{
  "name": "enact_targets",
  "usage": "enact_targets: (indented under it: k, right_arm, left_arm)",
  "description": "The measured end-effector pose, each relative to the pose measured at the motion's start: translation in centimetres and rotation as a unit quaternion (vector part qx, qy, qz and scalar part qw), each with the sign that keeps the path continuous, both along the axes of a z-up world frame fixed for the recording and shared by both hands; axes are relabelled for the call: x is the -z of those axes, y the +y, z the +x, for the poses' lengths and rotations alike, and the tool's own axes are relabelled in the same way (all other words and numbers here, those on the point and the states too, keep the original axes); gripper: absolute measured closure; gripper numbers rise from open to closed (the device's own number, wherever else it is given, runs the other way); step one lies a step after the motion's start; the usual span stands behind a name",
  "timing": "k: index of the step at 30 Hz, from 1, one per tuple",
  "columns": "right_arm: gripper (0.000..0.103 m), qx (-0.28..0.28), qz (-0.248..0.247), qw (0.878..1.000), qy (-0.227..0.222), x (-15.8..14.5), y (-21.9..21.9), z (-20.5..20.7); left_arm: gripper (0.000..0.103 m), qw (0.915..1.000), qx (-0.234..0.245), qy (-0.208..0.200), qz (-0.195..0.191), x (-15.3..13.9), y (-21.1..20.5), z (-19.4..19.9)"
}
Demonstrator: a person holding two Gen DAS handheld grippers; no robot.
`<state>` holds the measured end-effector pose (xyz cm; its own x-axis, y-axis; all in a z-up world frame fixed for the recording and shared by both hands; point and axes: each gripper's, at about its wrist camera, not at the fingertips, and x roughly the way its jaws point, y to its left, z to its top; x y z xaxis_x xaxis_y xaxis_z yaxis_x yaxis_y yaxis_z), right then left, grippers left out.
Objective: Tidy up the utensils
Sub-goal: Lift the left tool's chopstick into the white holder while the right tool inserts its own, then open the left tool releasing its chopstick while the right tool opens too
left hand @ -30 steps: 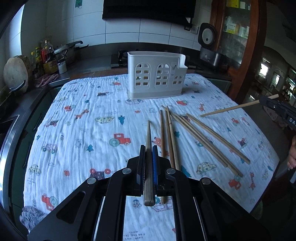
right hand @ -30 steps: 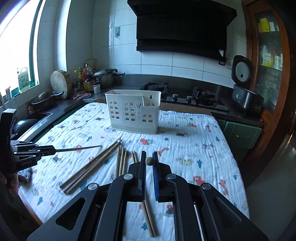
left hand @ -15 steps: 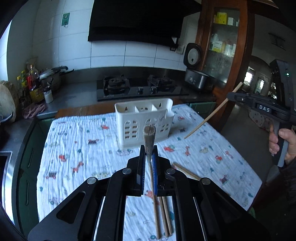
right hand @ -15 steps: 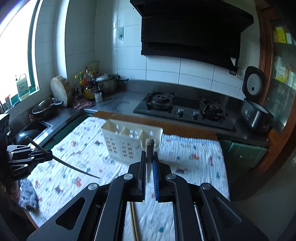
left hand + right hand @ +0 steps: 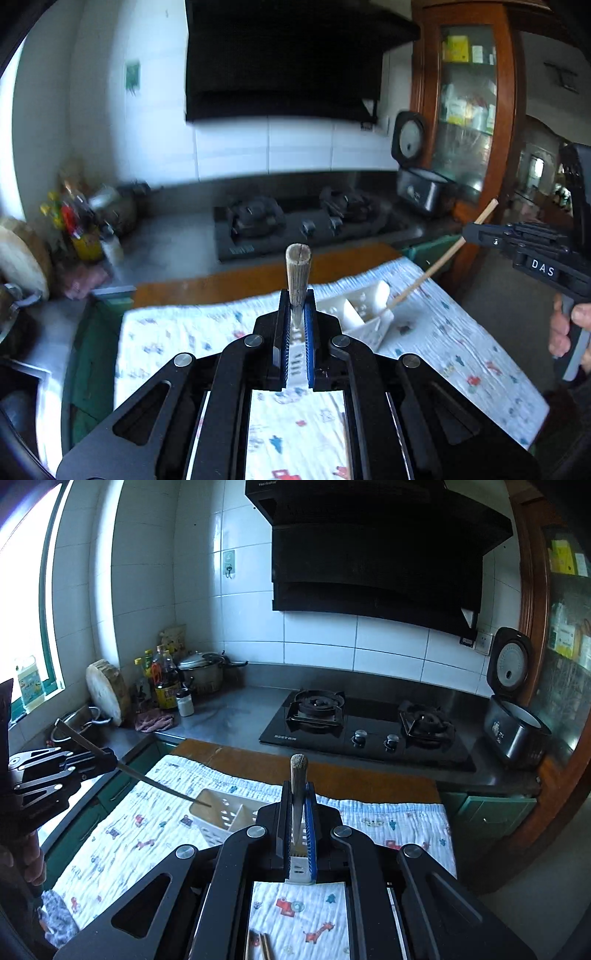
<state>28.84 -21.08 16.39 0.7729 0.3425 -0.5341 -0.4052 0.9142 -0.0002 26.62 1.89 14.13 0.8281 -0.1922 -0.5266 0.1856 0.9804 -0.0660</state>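
Both grippers are over the holder now. The left gripper (image 5: 296, 325) is clamped on a dark chopstick (image 5: 297, 273), butt end up toward the camera, shaft running down between its fingers. Half a second ago the white holder (image 5: 369, 314) stood well ahead of this gripper; now it sits right under and just right of the fingertips, only its right compartments showing past them. From the right wrist view that same chopstick (image 5: 162, 786) slants down out of the left gripper (image 5: 107, 762), and its tip sits at the mouth of the holder's (image 5: 221, 819) leftmost compartment, whereas a moment back it hung over the cloth short of the holder.

The right gripper (image 5: 297, 823) is shut on its own chopstick (image 5: 298, 771), butt up, and the holder has slid from ahead of it to directly beneath the fingers. Seen from the left wrist, the light chopstick (image 5: 439, 264) angles down from the right gripper (image 5: 467, 232), with its lower end now dipping into the holder's right end; earlier it pointed at the cloth (image 5: 461, 350) beside it. Two loose chopsticks (image 5: 258, 945) lie on the cloth below the right gripper.
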Motion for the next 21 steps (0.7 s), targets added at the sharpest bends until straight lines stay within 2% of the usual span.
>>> enact_targets:
  k: [8,12,17,20,21]
  right_arm:
    - [0.096,0.000,0.000,1.000,0.031,3.7,1.1,3.2]
    - [0.096,0.003,-0.010,0.999,0.045,5.5,1.4,4.2]
    - [0.096,0.013,-0.007,0.998,0.058,6.9,0.9,4.9]
    - [0.086,0.016,-0.003,0.998,0.056,7.0,0.5,4.9]
    - [0.084,0.016,-0.003,0.998,0.054,7.0,0.5,4.8]
  left_arm:
    - [0.097,0.9984,0.005,0.052,-0.019,4.0,0.7,4.2]
    - [0.097,0.9971,0.006,0.073,-0.019,6.2,0.8,5.4]
    - [0.096,0.9957,0.005,0.088,-0.030,7.6,0.8,6.1]
    - [0.092,0.9956,0.002,0.087,-0.036,7.7,0.9,6.1]
    - [0.082,0.9955,0.000,0.087,-0.037,7.6,1.0,6.1]
